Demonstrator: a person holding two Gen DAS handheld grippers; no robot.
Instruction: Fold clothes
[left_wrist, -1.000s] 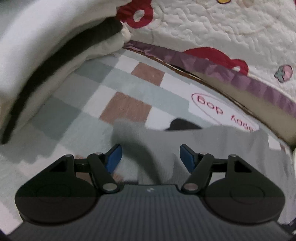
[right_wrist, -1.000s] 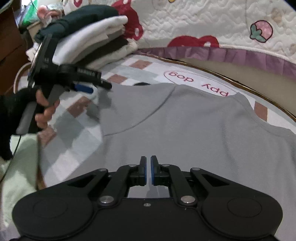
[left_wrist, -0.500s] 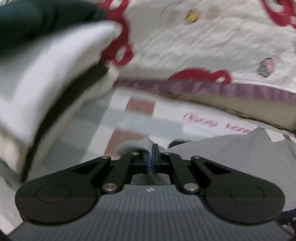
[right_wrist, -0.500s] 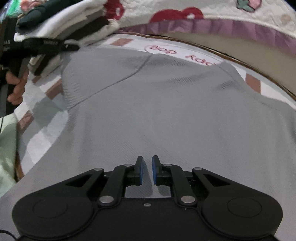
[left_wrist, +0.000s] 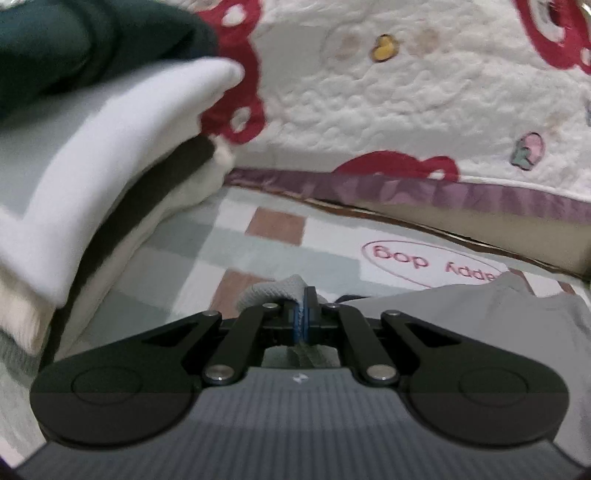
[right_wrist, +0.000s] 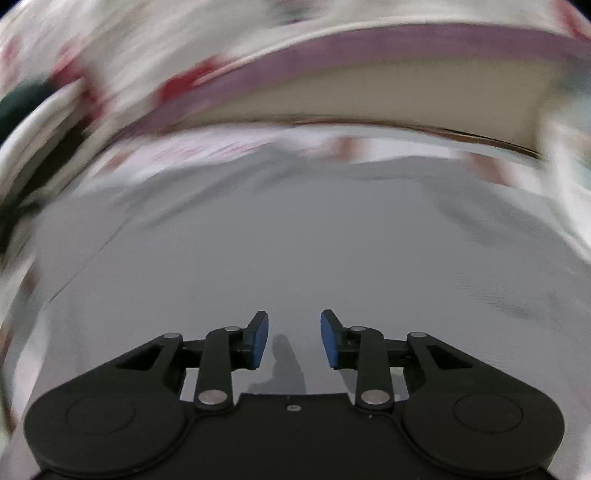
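Pinching grey shirt (left_wrist: 461, 314) fabric, left gripper (left_wrist: 303, 317); right gripper (right_wrist: 294, 338) spread above it.
Checked blanket (left_wrist: 258, 251) underneath, folded stack (left_wrist: 110, 147) beside, quilted cover (left_wrist: 424, 92) behind.

"Where is the soft grey knit shirt (right_wrist: 295, 240)?"

"It lies spread out flat on the checked bed cover."

"All of it?"

"No. One edge (left_wrist: 273, 293) is bunched up and lifted a little."

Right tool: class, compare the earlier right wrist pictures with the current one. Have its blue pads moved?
Yes. The right tool has opened: its blue pads, nearly together before, now stand well apart over the grey shirt, gripping nothing.
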